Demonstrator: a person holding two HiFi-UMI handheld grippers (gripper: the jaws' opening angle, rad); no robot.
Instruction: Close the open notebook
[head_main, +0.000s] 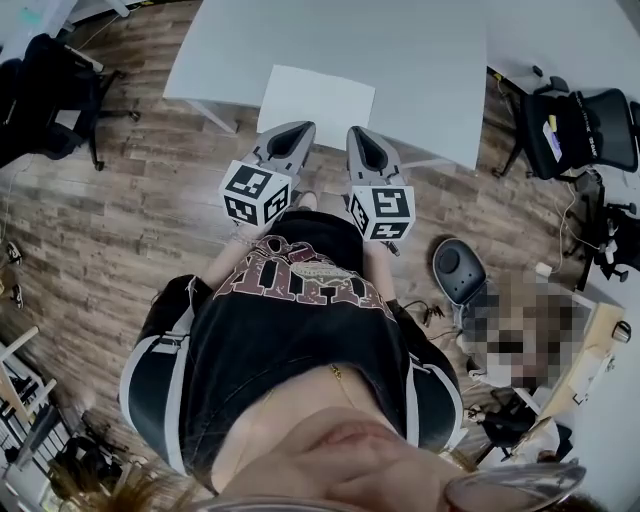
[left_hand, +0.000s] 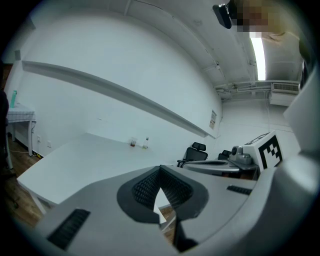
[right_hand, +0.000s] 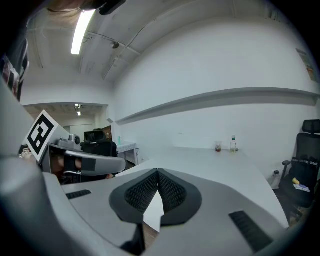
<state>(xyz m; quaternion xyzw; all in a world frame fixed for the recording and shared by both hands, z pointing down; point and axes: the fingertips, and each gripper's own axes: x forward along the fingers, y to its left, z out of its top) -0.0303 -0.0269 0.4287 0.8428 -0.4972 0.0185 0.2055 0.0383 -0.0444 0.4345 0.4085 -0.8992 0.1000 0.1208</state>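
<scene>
The notebook (head_main: 315, 100) shows as a flat white rectangle on the grey table (head_main: 420, 60), close to its near edge. I cannot make out its spine or pages. Both grippers are held side by side in front of the person's chest, short of the table and pointing at it. My left gripper (head_main: 303, 128) is shut with nothing in it, its ribbed pads meeting at the tips (left_hand: 160, 170). My right gripper (head_main: 357, 132) is also shut and empty, pads together (right_hand: 158, 172). A sliver of white shows through the hollow below each pair of pads. Neither gripper touches the notebook.
Office chairs stand at the right (head_main: 590, 130) and the left (head_main: 50, 95) of the table. A round grey and black device (head_main: 458, 270) lies on the wooden floor at the right. A small bottle (right_hand: 233, 144) and a cup (right_hand: 218, 146) stand at the table's far end.
</scene>
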